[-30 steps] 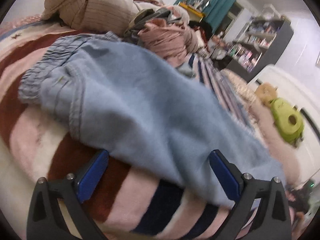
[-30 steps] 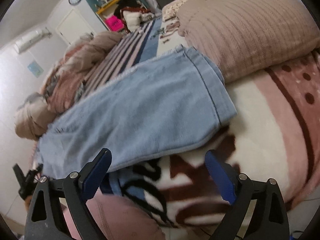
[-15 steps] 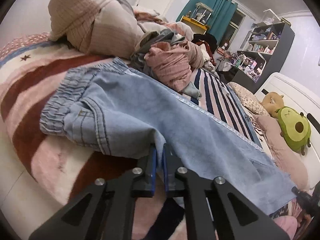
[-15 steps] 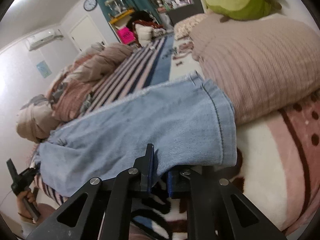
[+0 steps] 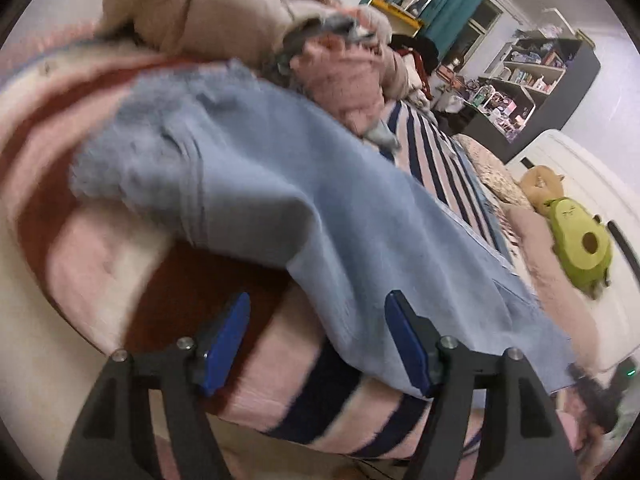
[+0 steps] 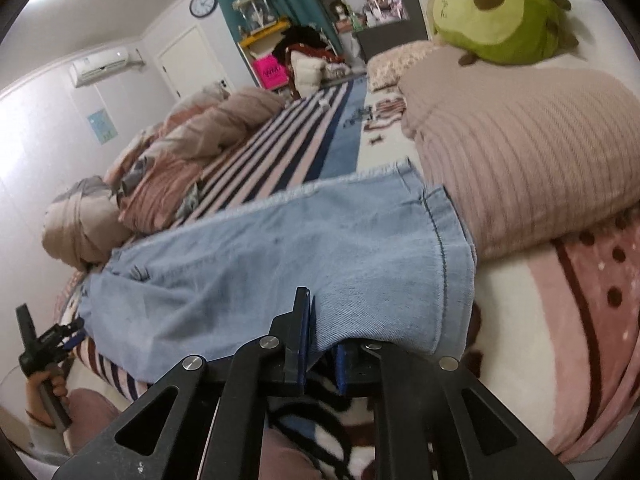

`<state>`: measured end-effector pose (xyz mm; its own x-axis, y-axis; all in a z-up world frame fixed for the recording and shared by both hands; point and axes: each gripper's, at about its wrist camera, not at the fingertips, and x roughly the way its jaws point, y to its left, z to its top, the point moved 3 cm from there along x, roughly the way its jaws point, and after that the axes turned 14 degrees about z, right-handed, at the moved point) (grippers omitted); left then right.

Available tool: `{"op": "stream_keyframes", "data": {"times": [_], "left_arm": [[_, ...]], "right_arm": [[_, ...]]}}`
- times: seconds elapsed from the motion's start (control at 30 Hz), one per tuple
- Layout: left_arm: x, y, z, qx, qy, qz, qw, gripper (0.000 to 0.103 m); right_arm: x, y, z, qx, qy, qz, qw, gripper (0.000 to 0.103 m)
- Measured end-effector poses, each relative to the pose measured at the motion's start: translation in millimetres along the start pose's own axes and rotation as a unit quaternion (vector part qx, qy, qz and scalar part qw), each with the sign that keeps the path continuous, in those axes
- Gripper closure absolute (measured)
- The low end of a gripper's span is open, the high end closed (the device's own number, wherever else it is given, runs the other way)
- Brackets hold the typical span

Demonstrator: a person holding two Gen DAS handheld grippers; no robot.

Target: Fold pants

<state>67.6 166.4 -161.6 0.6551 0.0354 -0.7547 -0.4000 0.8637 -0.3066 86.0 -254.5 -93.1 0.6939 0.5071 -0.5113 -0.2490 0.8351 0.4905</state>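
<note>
Light blue denim pants (image 5: 304, 184) lie across the bed, elastic waistband at the left of the left wrist view, leg hems by the pillow in the right wrist view (image 6: 320, 256). My left gripper (image 5: 316, 336) is open at the pants' near edge by the waist; a fold of denim hangs between its blue pads (image 5: 406, 338). My right gripper (image 6: 320, 336) is shut on the near edge of the pants close to the hem and holds it a little off the blanket. The left gripper also shows small in the right wrist view (image 6: 52, 344).
A pink, red and navy striped blanket (image 5: 100, 248) covers the bed. A heap of clothes and bedding (image 5: 248, 12) lies behind the waistband. A ribbed pink pillow (image 6: 520, 160) and a green avocado plush (image 6: 496, 12) sit by the hems. Shelves (image 5: 536, 76) stand beyond.
My left gripper was shut on the pants' edge half a second ago and is now open. My right gripper stays shut on the hem end and has lifted it slightly.
</note>
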Motion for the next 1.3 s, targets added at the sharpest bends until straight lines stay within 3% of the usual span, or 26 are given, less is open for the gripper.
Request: {"op": "stream_keyframes", "data": {"times": [0.13, 0.2, 0.27, 0.33, 0.4, 0.43, 0.5, 0.57, 0.7, 0.9, 1.1, 1.3], "left_arm": [[16, -7, 2, -0.016, -0.003, -0.025, 0.9996, 0.034], [20, -10, 11, -0.028, -0.009, -0.033, 0.999, 0.04], [27, -12, 19, -0.034, -0.012, -0.029, 0.9989, 0.078], [31, -15, 22, -0.035, -0.012, -0.032, 0.9988, 0.092], [27, -20, 22, -0.02, -0.027, -0.021, 0.9992, 0.096], [23, -22, 23, -0.013, -0.035, -0.018, 0.9991, 0.098], [9, -21, 27, -0.008, -0.057, -0.019, 0.9982, 0.099], [-7, -22, 32, 0.002, -0.078, -0.019, 0.9967, 0.099], [-33, -28, 45, 0.03, -0.104, -0.009, 0.9941, 0.099], [-39, -46, 77, 0.08, -0.101, -0.007, 0.9917, 0.099], [-18, -73, 109, 0.13, -0.098, 0.015, 0.9866, 0.098], [23, -93, 136, 0.162, -0.08, 0.034, 0.9829, 0.098]], "right_arm": [[4, -8, -6, 0.01, 0.014, 0.002, 1.0, 0.095], [6, -12, -6, 0.016, 0.02, 0.011, 1.0, 0.087], [11, -15, -7, 0.023, 0.033, 0.032, 0.999, 0.059], [20, -17, -9, 0.032, 0.049, 0.05, 0.997, 0.049], [32, -20, -14, 0.037, 0.069, 0.052, 0.996, 0.049], [37, -21, -16, 0.035, 0.076, 0.047, 0.995, 0.05], [35, -22, -15, 0.026, 0.07, 0.038, 0.996, 0.067], [32, -24, -13, 0.034, 0.063, 0.045, 0.996, 0.097], [20, -23, -6, 0.025, 0.042, 0.049, 0.998, 0.099], [4, 0, 30, -0.009, 0.014, 0.064, 0.998, 0.1], [13, 18, 77, -0.071, 0.024, 0.039, 0.996, 0.1], [47, 12, 109, -0.088, 0.061, 0.006, 0.994, 0.1]]}}
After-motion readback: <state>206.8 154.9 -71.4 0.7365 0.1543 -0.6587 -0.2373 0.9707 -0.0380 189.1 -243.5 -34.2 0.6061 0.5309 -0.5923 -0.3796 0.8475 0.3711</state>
